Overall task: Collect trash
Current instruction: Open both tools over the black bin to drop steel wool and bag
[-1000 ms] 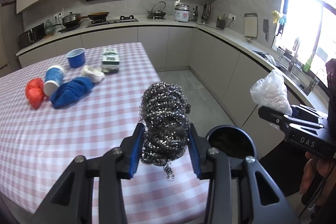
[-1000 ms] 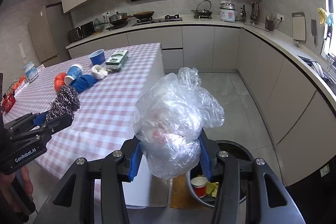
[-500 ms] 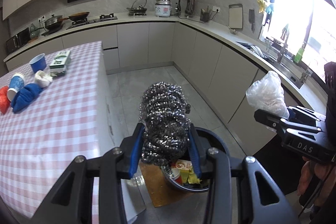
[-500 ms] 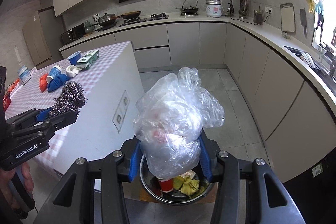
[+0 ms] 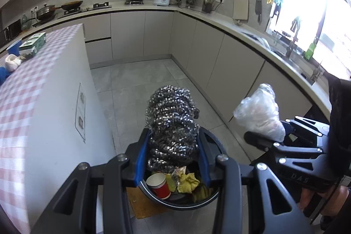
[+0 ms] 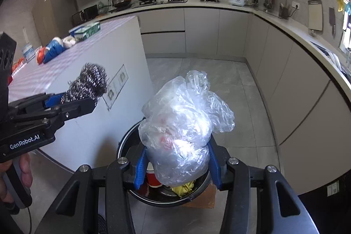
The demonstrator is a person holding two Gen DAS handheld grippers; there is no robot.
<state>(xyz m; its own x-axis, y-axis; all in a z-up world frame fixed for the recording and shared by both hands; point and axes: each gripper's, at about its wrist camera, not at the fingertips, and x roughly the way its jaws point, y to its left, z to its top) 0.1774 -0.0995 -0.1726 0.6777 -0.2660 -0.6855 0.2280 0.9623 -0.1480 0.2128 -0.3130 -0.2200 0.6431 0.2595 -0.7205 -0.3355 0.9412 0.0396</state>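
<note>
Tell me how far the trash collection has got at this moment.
Done: the trash bin on the floor already holds a red paper cup and yellow scraps. In hand: the left gripper clamps a steel wool scourer and the right gripper a crumpled clear plastic bag, both above the bin, unreleased. Left: a blue cloth, red item and other pieces on the checked table.

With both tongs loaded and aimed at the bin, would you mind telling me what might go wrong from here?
1. The steel wool ball held in the left tongs sits over the trash bin's far rim, so an early release might bounce it onto the floor.
2. The plastic bag in the right tongs is light and bulky; it may drift or perch on the red cup and yellow trash already inside.
</note>
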